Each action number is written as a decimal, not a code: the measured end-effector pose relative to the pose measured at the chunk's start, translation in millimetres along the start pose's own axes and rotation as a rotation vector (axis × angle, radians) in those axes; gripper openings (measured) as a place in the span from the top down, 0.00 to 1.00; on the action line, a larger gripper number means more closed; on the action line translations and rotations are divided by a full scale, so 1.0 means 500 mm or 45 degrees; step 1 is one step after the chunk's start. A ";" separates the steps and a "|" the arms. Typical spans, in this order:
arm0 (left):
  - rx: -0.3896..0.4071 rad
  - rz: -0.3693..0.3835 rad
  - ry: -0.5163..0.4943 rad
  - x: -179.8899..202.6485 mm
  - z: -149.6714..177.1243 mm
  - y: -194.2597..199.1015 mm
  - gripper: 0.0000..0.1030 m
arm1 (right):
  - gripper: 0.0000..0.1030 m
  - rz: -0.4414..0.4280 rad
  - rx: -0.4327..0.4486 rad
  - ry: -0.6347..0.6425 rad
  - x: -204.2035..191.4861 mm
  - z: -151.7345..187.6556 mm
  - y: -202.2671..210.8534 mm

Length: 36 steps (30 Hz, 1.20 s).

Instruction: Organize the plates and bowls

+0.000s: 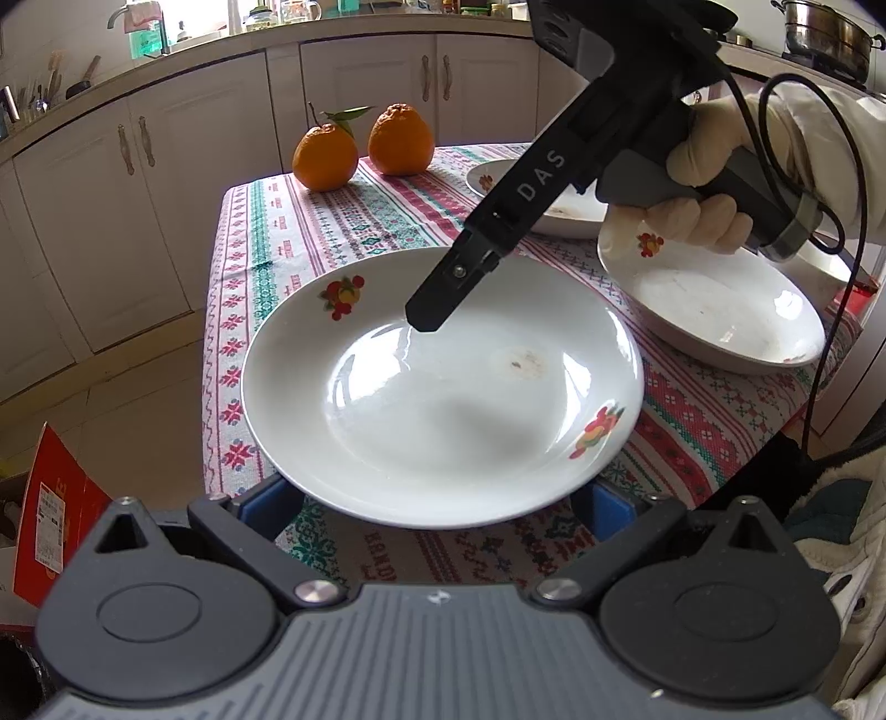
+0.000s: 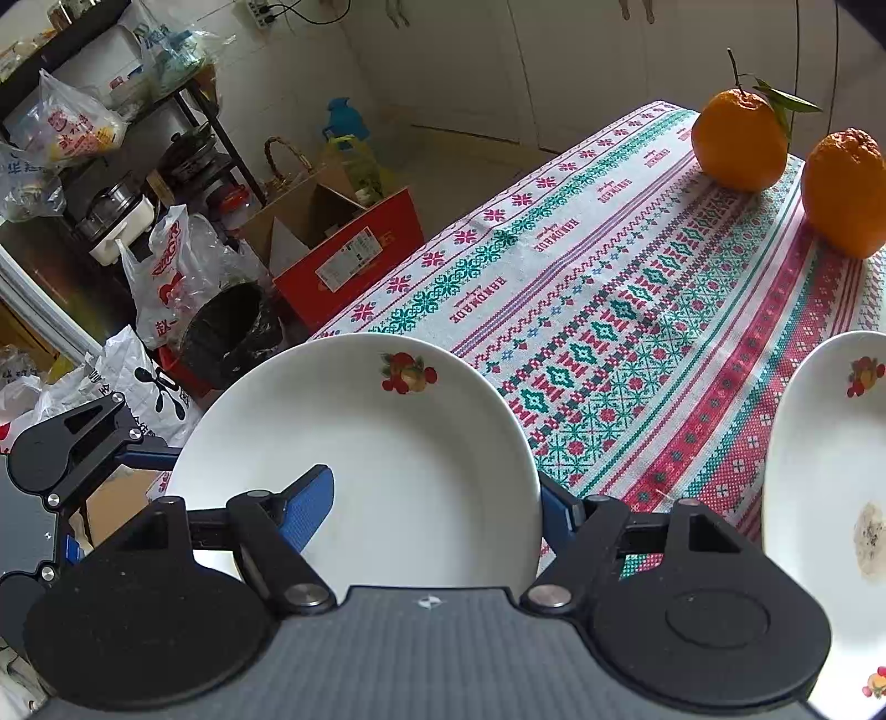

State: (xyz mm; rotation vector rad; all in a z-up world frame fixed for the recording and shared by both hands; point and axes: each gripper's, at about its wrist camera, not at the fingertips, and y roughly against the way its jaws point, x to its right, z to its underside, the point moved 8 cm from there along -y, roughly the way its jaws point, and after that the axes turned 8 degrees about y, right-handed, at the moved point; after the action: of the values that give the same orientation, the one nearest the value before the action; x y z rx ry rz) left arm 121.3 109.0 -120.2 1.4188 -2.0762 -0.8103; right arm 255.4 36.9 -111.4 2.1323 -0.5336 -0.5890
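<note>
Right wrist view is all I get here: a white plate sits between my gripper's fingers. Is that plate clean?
Observer: No. The plate has a small brownish stain near its centre.
Operator: I see one other plate. Any more?
Observer: Two in all: a second plate alongside and a third plate further back, partly behind the right gripper.
Operator: What holds that gripper?
Observer: A gloved hand.

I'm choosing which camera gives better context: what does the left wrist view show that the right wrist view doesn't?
Only the left wrist view: the gloved hand, a steel pot and a third plate.
Only the right wrist view: the cluttered shelf and the black bin on the floor.
Both: the near plate, clamped at its rim by the right gripper, two oranges and the patterned tablecloth.
</note>
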 end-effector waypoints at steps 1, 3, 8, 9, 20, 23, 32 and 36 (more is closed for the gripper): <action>0.001 0.000 -0.003 -0.002 -0.003 -0.002 0.01 | 0.22 0.004 0.000 0.001 0.003 -0.003 -0.001; 0.002 0.004 -0.006 -0.007 -0.009 -0.006 0.01 | 0.22 0.007 0.001 -0.001 0.008 -0.009 -0.001; 0.005 0.011 -0.023 -0.019 -0.028 -0.020 0.01 | 0.22 0.022 0.013 -0.012 0.030 -0.028 -0.004; 0.005 0.012 -0.026 -0.021 -0.031 -0.024 0.01 | 0.22 0.027 0.014 -0.015 0.035 -0.032 -0.006; 0.020 0.022 -0.039 -0.051 -0.072 -0.057 0.01 | 0.21 0.074 0.046 -0.020 0.079 -0.071 -0.016; 0.020 0.020 -0.044 -0.058 -0.079 -0.068 0.01 | 0.21 0.090 0.054 -0.019 0.088 -0.078 -0.022; 0.011 0.025 -0.030 -0.070 -0.087 -0.085 0.01 | 0.21 0.109 0.060 -0.040 0.109 -0.089 -0.040; 0.015 0.020 -0.038 -0.071 -0.088 -0.087 0.01 | 0.21 0.106 0.069 -0.051 0.113 -0.090 -0.039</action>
State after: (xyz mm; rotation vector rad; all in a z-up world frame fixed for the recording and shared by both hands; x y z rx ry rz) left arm 191.7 121.5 -122.7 1.4027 -2.1153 -0.8189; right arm 329.6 43.7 -115.6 2.1416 -0.6643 -0.5770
